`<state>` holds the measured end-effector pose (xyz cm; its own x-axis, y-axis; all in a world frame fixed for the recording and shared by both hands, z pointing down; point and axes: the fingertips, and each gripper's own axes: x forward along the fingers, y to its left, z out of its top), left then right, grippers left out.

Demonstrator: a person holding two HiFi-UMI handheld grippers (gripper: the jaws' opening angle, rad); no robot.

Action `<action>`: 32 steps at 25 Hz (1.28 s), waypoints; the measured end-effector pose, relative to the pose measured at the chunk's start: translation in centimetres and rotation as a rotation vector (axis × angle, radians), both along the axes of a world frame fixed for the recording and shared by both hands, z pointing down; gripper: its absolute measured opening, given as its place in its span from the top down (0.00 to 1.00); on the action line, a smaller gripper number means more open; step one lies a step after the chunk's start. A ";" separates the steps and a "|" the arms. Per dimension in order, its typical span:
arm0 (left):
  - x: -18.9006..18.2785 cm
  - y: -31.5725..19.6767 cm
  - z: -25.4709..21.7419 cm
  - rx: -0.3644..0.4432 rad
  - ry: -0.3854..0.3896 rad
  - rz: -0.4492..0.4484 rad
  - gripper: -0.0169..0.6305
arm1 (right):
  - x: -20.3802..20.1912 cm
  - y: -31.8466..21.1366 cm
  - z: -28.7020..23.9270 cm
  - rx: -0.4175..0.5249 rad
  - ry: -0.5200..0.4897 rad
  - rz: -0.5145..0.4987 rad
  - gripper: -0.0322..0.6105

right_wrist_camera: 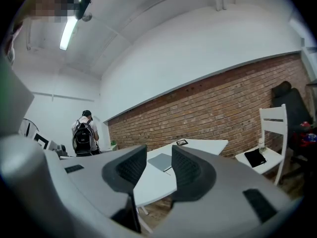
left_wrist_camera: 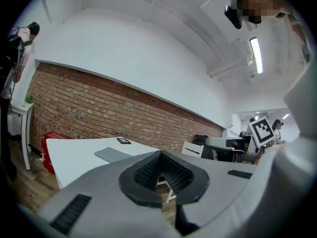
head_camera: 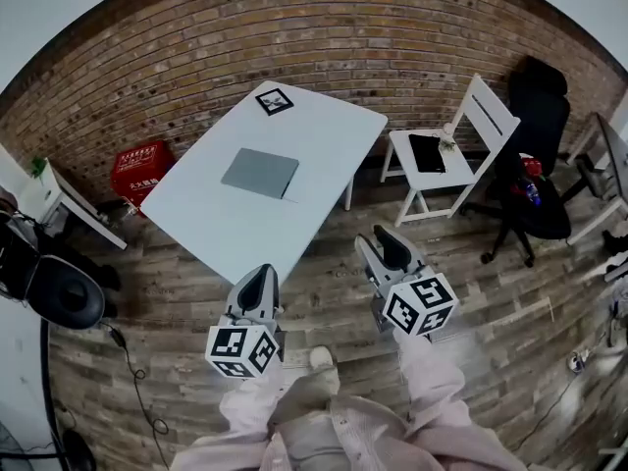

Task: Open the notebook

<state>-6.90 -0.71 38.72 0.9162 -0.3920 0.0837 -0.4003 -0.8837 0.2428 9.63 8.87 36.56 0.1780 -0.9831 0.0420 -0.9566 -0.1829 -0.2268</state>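
Note:
A closed grey notebook [head_camera: 260,173] lies flat near the middle of the white table [head_camera: 226,229]. Both grippers hang over the wooden floor short of the table's near edge, well away from the notebook. My left gripper [head_camera: 261,275] points at the table, with its jaws together at the tips and nothing in them. My right gripper [head_camera: 385,243] stands open and empty. In the left gripper view the notebook [left_wrist_camera: 113,154] shows beyond the jaws [left_wrist_camera: 159,155]. The right gripper view frames the notebook [right_wrist_camera: 161,160] in the gap between its pads [right_wrist_camera: 158,148].
A black-and-white marker tag [head_camera: 275,101] lies at the table's far end. A white chair [head_camera: 456,145] with a black item [head_camera: 427,152] on its seat stands to the right, a black office chair [head_camera: 535,165] beyond it. A red crate [head_camera: 142,170] sits by the brick wall. A person with a backpack [right_wrist_camera: 83,135] stands far off.

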 end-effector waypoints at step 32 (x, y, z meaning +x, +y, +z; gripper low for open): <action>8.4 -15.4 5.3 -0.188 -0.034 -0.160 0.99 | 9.5 -19.6 5.4 -0.117 -0.145 -0.162 0.73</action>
